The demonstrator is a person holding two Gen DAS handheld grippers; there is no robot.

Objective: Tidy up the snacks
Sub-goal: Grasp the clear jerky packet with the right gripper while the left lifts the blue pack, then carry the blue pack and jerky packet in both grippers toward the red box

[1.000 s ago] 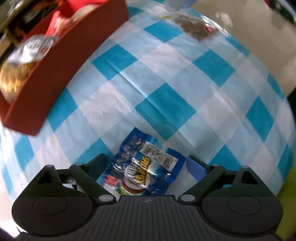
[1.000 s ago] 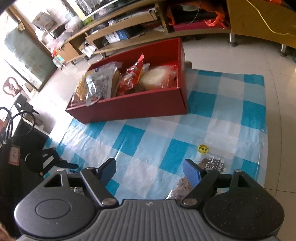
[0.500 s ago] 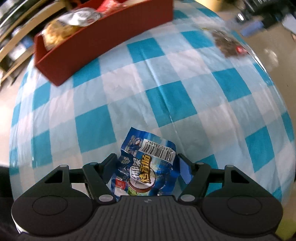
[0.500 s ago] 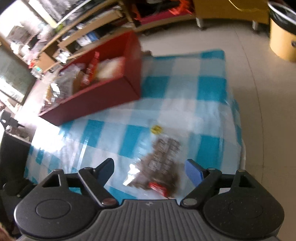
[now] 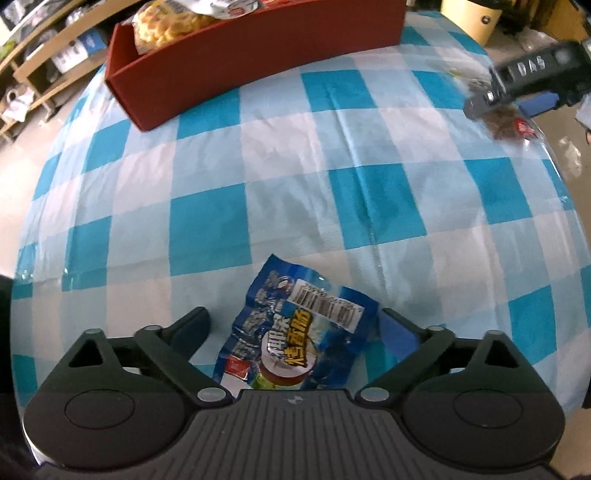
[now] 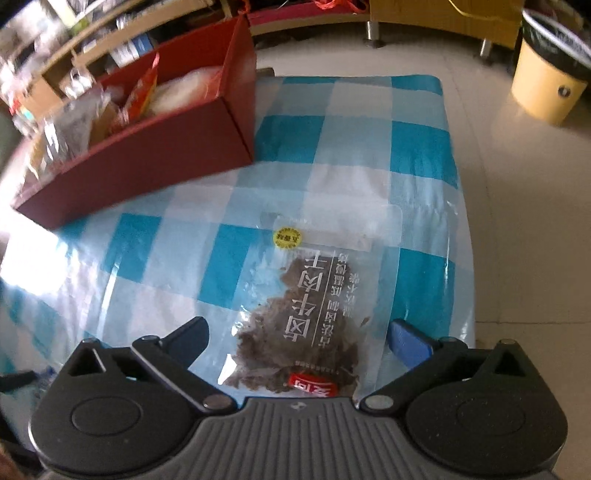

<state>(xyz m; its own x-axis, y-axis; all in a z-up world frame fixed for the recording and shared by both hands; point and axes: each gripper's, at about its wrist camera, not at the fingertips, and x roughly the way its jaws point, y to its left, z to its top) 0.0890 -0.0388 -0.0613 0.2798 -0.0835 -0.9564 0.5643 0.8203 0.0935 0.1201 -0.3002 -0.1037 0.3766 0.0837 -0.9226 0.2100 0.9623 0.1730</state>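
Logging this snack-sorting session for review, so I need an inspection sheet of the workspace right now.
Surface: blue-and-white checked cloth, creased.
Job's things: blue snack packet lying flat between the left gripper's fingers; clear bag of dried meat between the right gripper's fingers; red box at the far side, already holding several snacks.
Clutter: nothing seen on the cloth.
Grippers: left gripper open, straddling the packet; right gripper open, straddling the bag.
Cables: yellow cord against the cabinet.
Surroundings: tiled floor, yellow bin, shelves behind.
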